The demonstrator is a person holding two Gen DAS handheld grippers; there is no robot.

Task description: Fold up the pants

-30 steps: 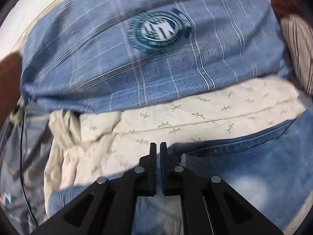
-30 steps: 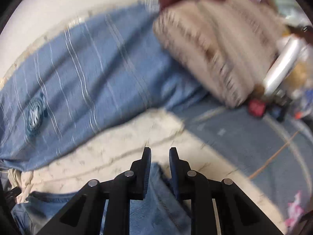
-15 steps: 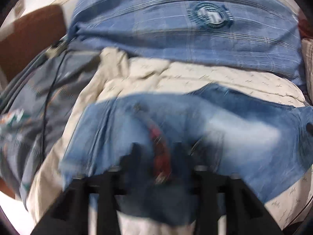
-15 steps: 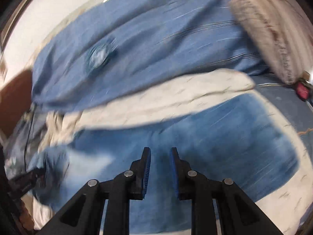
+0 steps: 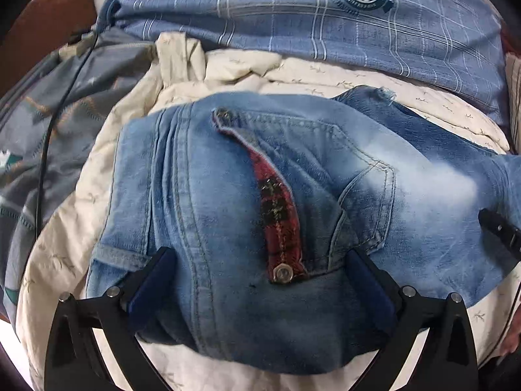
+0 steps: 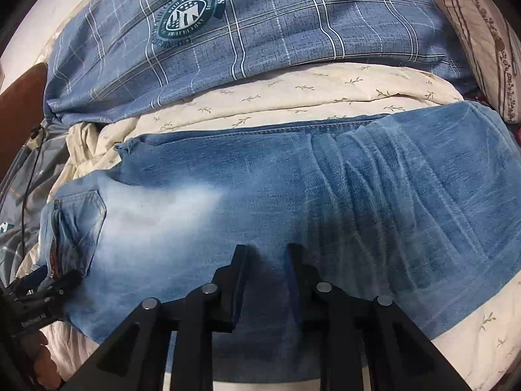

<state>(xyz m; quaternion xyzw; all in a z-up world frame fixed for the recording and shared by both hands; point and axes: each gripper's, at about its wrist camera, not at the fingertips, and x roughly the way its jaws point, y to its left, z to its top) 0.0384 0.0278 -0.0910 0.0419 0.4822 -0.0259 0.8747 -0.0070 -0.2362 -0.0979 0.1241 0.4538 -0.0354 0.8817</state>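
Jeans (image 5: 228, 195) on cream quilt (image 5: 65, 228): our L gripper (image 5: 260, 267) jaws opening, clear of the waistband, R gripper (image 6: 265, 257) jaws opening over the leg w/ nothing gripped; risk: fold slumps.

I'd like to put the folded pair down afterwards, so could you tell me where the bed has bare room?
Bare cream leaf-print sheet runs as a strip between the faded blue denim jeans and the blue plaid pillow, and along the near right edge. The left side is crowded with a grey patterned quilt and black cable.
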